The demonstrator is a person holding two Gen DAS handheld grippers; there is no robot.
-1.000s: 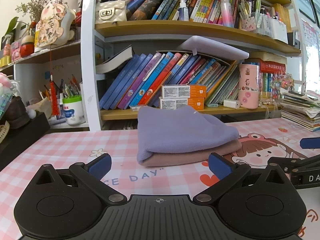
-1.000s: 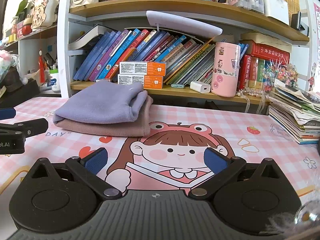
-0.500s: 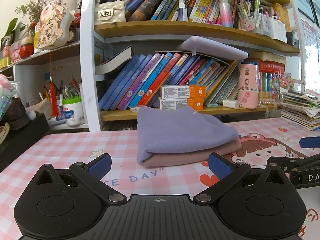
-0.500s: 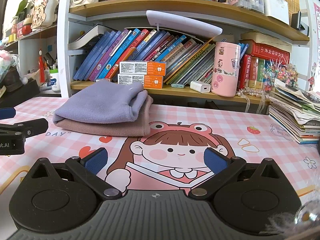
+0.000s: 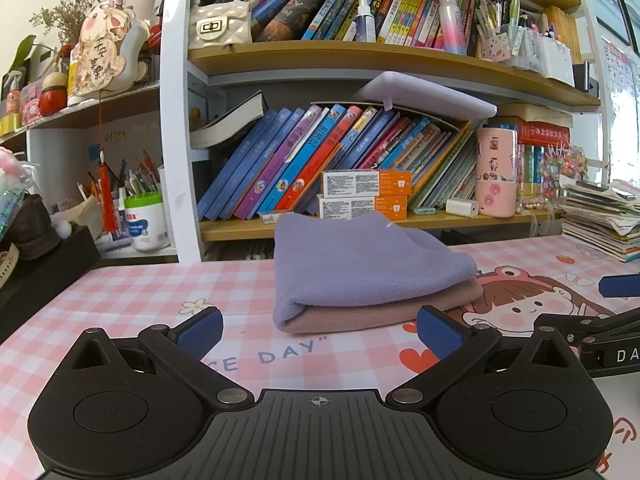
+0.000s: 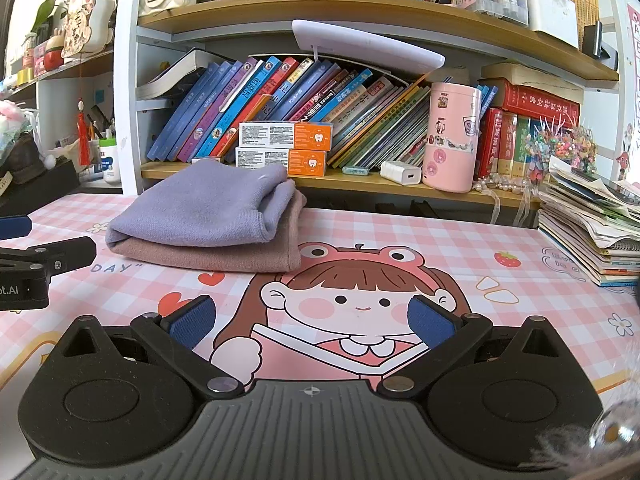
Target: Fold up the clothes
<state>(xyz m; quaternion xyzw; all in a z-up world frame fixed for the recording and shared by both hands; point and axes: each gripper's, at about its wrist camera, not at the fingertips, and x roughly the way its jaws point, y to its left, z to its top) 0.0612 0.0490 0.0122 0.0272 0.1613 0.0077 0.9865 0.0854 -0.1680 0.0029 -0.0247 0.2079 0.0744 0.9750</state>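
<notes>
Both left tongs [image 5: 318, 330] and right tongs [image 6: 310, 320] are hanging released; folded purple cloth [image 5: 360, 268] is lying on pink cloth [image 6: 224, 256].

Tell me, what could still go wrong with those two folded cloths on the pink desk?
The purple cloth lies loosely on the pink cloth; a nudge from either open claw, left or right, might slide it off or undo the fold. The stack also sits near the shelf, so pushing it back may bump the boxes.
</notes>
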